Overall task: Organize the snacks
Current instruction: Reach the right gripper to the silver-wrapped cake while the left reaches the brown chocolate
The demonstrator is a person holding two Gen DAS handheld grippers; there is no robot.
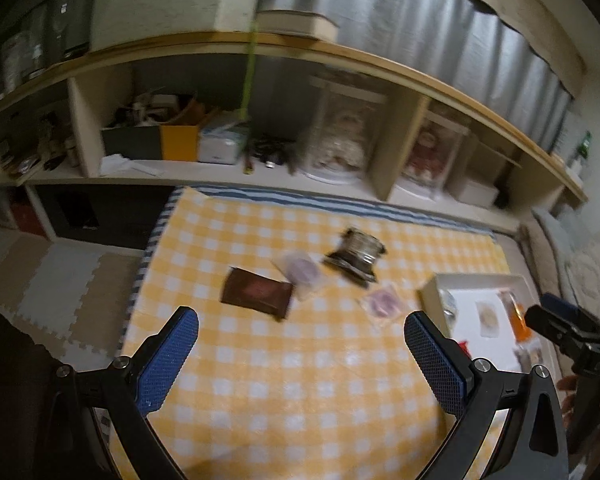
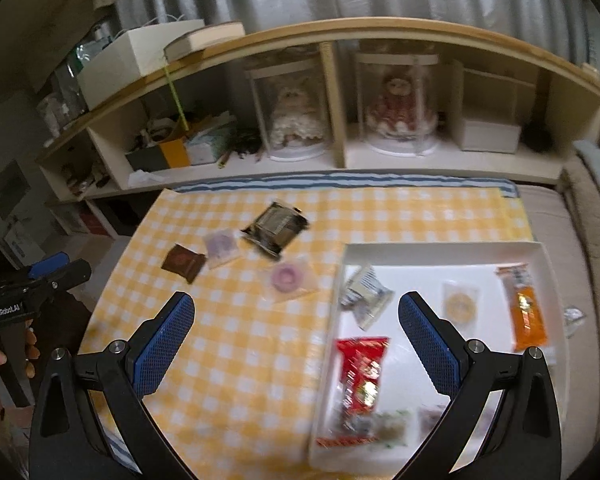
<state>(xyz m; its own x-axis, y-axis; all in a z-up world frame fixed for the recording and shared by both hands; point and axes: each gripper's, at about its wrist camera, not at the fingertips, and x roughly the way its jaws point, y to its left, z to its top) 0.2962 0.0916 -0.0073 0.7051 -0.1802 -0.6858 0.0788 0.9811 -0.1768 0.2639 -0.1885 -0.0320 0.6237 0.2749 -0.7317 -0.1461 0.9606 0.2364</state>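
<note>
On the yellow checked cloth (image 1: 284, 380) lie a brown packet (image 1: 257, 293), two clear packets with purple rings (image 1: 302, 271) (image 1: 383, 302) and a silver-black packet (image 1: 355, 255). My left gripper (image 1: 301, 354) hovers open above the cloth, short of them, holding nothing. My right gripper (image 2: 296, 346) is open over the left rim of the white tray (image 2: 440, 250), which holds a red packet (image 2: 360, 376), a silver packet (image 2: 366, 292), a round biscuit packet (image 2: 460, 307) and an orange packet (image 2: 526, 312). The same loose packets (image 2: 184, 262) (image 2: 220, 247) (image 2: 288, 278) (image 2: 276, 228) lie left of the tray.
A low wooden shelf (image 2: 340, 164) runs along the far edge, holding two dolls in clear cases (image 2: 296, 112) (image 2: 398, 108), boxes and clutter. Foam floor mats (image 1: 60, 284) lie left of the cloth. A hand (image 2: 4, 356) holds the other gripper at the left edge.
</note>
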